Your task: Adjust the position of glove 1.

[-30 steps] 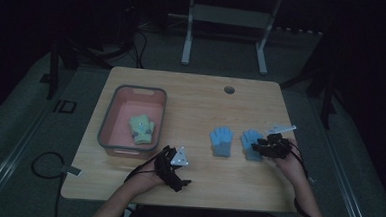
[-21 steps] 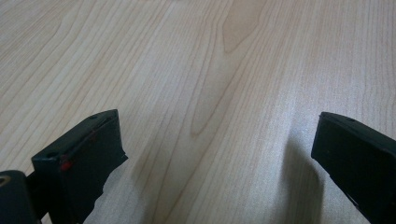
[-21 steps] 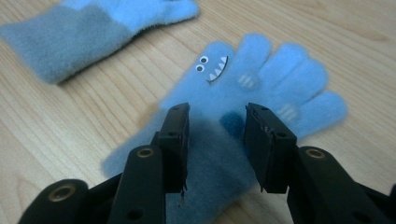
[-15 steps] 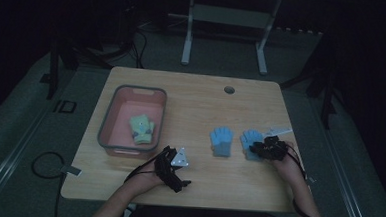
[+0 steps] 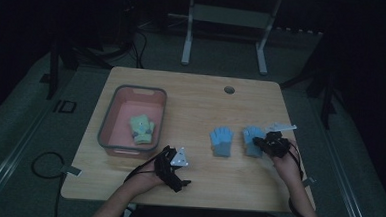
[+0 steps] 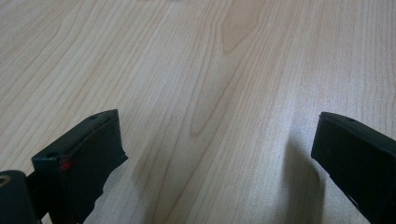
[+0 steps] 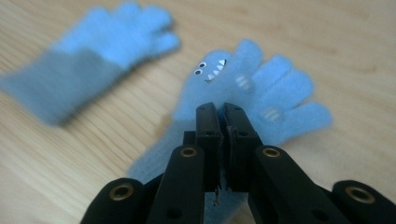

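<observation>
Dim room, lit table

A light wooden table (image 5: 191,96) with a round hole (image 5: 229,89) near its far edge stands on grey-green carpet (image 5: 24,144). A white metal frame (image 5: 225,20) stands beyond it; dark cables (image 5: 45,161) trail on the left floor.

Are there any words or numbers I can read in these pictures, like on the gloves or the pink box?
No words or numbers can be read anywhere.
The blue glove pinched in the right gripper bears a little picture of a face with eyes and teeth, no letters.
The other blue glove, the green glove, the pink bin and the table show no writing.
</observation>
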The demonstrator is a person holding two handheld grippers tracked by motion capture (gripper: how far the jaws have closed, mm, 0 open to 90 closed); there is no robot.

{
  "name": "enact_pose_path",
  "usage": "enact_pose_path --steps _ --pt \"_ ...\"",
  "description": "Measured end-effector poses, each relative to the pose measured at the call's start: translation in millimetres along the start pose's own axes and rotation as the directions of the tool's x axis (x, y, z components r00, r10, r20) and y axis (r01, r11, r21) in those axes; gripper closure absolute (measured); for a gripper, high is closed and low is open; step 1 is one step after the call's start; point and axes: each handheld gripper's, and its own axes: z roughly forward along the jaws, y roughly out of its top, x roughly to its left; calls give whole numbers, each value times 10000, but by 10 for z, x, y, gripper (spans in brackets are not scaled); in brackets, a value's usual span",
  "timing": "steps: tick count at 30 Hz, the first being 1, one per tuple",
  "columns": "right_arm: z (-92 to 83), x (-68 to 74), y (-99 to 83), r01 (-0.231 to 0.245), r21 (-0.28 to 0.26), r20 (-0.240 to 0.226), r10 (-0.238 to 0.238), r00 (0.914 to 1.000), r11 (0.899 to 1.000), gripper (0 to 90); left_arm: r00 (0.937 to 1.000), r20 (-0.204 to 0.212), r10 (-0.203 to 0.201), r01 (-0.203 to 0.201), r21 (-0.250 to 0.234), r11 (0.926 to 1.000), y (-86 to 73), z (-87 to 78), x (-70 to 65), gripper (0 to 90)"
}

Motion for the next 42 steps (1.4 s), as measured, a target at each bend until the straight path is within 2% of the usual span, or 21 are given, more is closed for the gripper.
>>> enact_pose_path --steps 1,4,7,8,9,11,12,13,14,15,16,18,21,25,27,31,38,42 --pt "0 0 0 0 0 0 0 10000 10000 862 10000 0 -37 37 -28 10000 1 1 0 22" --pt "-109 68 174 -80 -364 -159 74 9998 9993 862 10000 12 -2 2 -4 10000 6 -1 0 22" --pt "-140 137 261 39 -515 -199 -49 9998 9987 862 10000 25 44 -44 45 10000 8 0 1 22" --pt "-146 224 342 203 -645 -407 -230 9989 9977 862 10000 19 23 -23 43 10000 8 1 3 22" --pt "-139 266 379 176 -701 -546 -214 9983 9974 862 10000 25 3 -3 32 10000 8 1 3 22" --pt "-110 344 443 237 -797 -846 -305 9959 9965 862 10000 24 -1 1 17 10000 8 -2 3 22" --pt "-110 344 443 237 -797 -846 -305 9959 9965 862 10000 24 -1 1 17 10000 8 -2 3 22" --pt "-87 385 469 186 -802 -1027 -269 9943 9966 862 10000 38 6 -6 16 10000 8 -1 2 22" --pt "-31 483 512 387 -745 -1091 -467 9929 9965 861 10000 44 33 -33 42 10000 5 -1 2 22" --pt "-31 483 512 387 -745 -1091 -467 9929 9965 861 10000 44 33 -33 42 10000 5 -1 2 22" --pt "36 575 542 407 -667 -1288 -490 9905 9969 862 10000 57 38 -38 59 10000 2 -1 3 22" --pt "102 655 559 442 -618 -1447 -527 9881 9971 861 10000 57 43 -43 34 10000 2 -2 1 22" --pt "210 745 560 713 -360 -1410 -757 9871 9968 861 10000 78 22 -21 -26 10000 6 -3 -4 22" --pt "311 784 529 734 -15 -1448 -728 9868 9973 859 10000 56 22 -21 -46 10000 0 -1 -3 22" --pt "422 794 474 889 385 -1337 -830 9875 9953 858 10000 42 44 -44 -14 10000 4 -4 -1 22" --pt "551 765 397 679 748 -1406 -568 9884 9949 852 10000 44 37 -36 -77 10000 22 -10 1 22" --pt "598 782 404 498 825 -1353 -384 9901 9953 826 10000 -23 66 -66 0 10000 54 -6 -4 22" --pt "524 798 442 482 608 -1306 -399 9906 9970 720 9998 -164 79 -82 -159 9998 81 1 -27 22"
